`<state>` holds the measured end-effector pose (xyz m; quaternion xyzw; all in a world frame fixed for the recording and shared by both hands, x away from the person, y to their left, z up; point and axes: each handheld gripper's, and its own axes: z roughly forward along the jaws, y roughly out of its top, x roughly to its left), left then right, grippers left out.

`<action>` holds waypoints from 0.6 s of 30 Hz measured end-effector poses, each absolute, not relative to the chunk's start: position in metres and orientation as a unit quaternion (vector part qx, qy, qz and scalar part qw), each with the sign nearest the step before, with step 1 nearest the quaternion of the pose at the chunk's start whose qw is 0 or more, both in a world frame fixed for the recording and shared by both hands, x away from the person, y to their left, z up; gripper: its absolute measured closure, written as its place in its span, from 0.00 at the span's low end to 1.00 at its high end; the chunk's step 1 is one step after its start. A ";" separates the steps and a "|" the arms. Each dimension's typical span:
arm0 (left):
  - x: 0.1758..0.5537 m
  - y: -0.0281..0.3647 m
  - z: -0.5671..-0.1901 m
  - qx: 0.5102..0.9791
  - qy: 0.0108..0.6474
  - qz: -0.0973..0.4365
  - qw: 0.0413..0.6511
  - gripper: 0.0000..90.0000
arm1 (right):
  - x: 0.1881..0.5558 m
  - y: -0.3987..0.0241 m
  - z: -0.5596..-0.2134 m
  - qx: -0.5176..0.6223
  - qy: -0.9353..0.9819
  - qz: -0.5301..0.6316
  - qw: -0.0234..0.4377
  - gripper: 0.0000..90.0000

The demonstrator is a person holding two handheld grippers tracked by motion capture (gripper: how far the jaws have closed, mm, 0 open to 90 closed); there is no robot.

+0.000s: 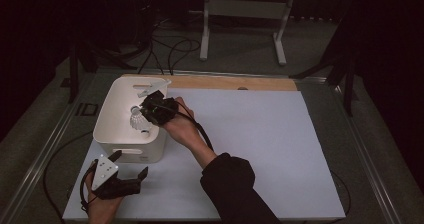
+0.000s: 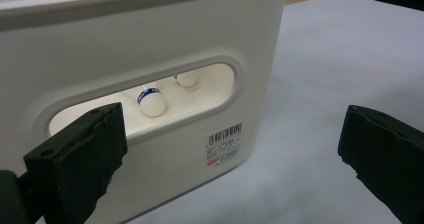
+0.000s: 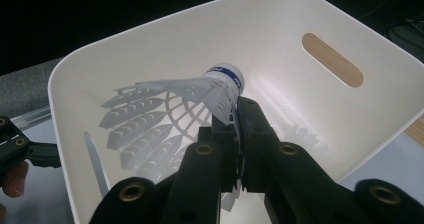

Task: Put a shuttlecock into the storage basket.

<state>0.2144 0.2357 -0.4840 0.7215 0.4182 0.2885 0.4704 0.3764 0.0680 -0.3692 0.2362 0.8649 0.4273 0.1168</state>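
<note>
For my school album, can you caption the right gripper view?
Right tongs pinch a white shuttlecock by its skirt over the white bin.

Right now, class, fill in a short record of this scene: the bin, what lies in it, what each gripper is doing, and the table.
bin: white bin, handle slots in its walls, barcode label on one
contents: shuttlecocks lying inside
right gripper: shut on a white shuttlecock with a blue band, over the bin
left gripper: open, beside the bin, holding nothing
table: white sheet
</note>
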 end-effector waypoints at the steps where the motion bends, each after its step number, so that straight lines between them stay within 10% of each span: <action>1: 0.214 0.236 -0.484 0.721 0.418 0.288 0.470 0.00 | 0.376 0.068 -0.369 0.237 0.865 0.427 0.116 0.97; 18: 0.214 0.236 -0.484 0.722 0.418 0.289 0.470 0.00 | 0.375 0.070 -0.372 0.235 0.866 0.425 0.114 0.96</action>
